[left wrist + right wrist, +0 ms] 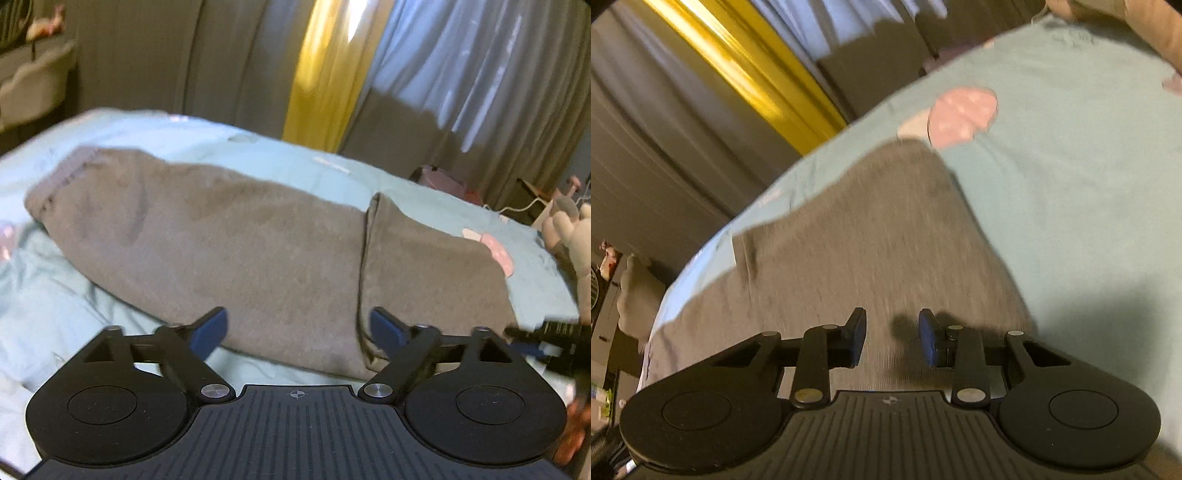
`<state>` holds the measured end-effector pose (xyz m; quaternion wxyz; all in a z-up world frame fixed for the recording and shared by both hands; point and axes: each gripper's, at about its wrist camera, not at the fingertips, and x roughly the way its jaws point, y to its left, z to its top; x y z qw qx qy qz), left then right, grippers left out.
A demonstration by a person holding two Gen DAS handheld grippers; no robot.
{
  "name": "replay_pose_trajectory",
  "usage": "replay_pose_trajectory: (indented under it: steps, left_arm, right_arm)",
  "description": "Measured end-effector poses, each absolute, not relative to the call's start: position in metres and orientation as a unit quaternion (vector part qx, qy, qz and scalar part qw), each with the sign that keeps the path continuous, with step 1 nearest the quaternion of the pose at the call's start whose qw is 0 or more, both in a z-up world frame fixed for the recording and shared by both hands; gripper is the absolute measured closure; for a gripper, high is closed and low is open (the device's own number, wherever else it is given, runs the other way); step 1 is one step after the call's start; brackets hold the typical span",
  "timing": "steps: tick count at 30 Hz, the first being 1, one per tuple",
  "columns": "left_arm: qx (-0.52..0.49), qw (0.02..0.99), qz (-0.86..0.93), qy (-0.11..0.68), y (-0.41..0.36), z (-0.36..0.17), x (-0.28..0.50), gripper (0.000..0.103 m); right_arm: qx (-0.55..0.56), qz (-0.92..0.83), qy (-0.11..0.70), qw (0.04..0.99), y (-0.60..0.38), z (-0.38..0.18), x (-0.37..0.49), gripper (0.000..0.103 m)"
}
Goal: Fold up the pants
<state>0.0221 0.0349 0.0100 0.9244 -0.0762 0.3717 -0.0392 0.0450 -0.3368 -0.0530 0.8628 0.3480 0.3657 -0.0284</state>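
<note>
The grey pants (229, 236) lie stretched left to right on a light blue bedsheet (155, 129), with a folded-over layer at their right end (424, 266). My left gripper (297, 330) is open and empty, just above the pants' near edge. The right gripper's body shows at the right edge of the left wrist view (554, 343). In the right wrist view the pants (857, 258) fill the middle, and my right gripper (892, 338) hovers over them, open with a moderate gap and holding nothing.
Grey, yellow and pale blue curtains (321, 66) hang behind the bed. A plush toy (569, 225) sits at the bed's right edge. The sheet has a pink printed patch (960, 114) past the pants' end. Furniture stands at the far left (33, 81).
</note>
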Motion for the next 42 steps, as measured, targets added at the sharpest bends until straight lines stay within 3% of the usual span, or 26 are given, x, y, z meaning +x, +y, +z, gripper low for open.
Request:
replay_pose_trajectory:
  steps: [7,10,15,21,23,25,29,33,38,39,42]
  left_arm:
    - [-0.082,0.91,-0.06,0.402,0.027,-0.018,0.034,0.007]
    - [-0.083,0.913,-0.057,0.395,0.024,-0.026,0.043,0.007]
    - [-0.113,0.899,-0.027,0.422,0.034,-0.04,0.059,0.007]
    - [-0.132,0.892,-0.02,0.432,0.041,-0.045,0.065,0.007]
    - [-0.133,0.89,-0.019,0.435,0.042,-0.044,0.064,0.007]
    - [-0.132,0.893,-0.019,0.431,0.044,-0.042,0.062,0.007]
    - [-0.159,0.892,-0.013,0.424,0.055,-0.038,0.059,0.007]
    - [-0.19,0.888,-0.006,0.418,0.071,-0.034,0.059,0.007]
    - [-0.292,0.878,0.033,0.379,0.131,-0.029,0.062,0.007]
    - [-0.313,0.873,0.045,0.37,0.149,-0.029,0.062,0.01]
    - [-0.365,0.86,0.062,0.352,0.204,-0.036,0.065,0.034]
  right_arm:
    - [0.251,-0.066,0.354,0.899,-0.342,-0.047,0.114,0.071]
    - [0.217,-0.097,0.413,0.879,-0.349,-0.077,0.161,0.072]
    - [0.18,-0.087,0.365,0.909,-0.329,-0.049,0.143,0.069]
    - [0.194,-0.069,0.365,0.908,-0.297,-0.077,0.074,0.05]
    - [0.194,-0.069,0.358,0.911,-0.294,-0.069,0.071,0.034]
    - [0.17,-0.066,0.369,0.911,-0.282,-0.067,0.072,0.034]
    - [0.125,-0.056,0.375,0.917,-0.249,-0.07,0.058,0.015]
    - [0.066,-0.049,0.385,0.919,-0.22,-0.074,0.057,0.009]
    - [0.091,-0.044,0.386,0.917,-0.224,-0.077,0.059,0.004]
    - [0.094,-0.045,0.384,0.917,-0.224,-0.079,0.059,0.004]
    - [0.095,-0.049,0.379,0.919,-0.224,-0.081,0.062,0.004]
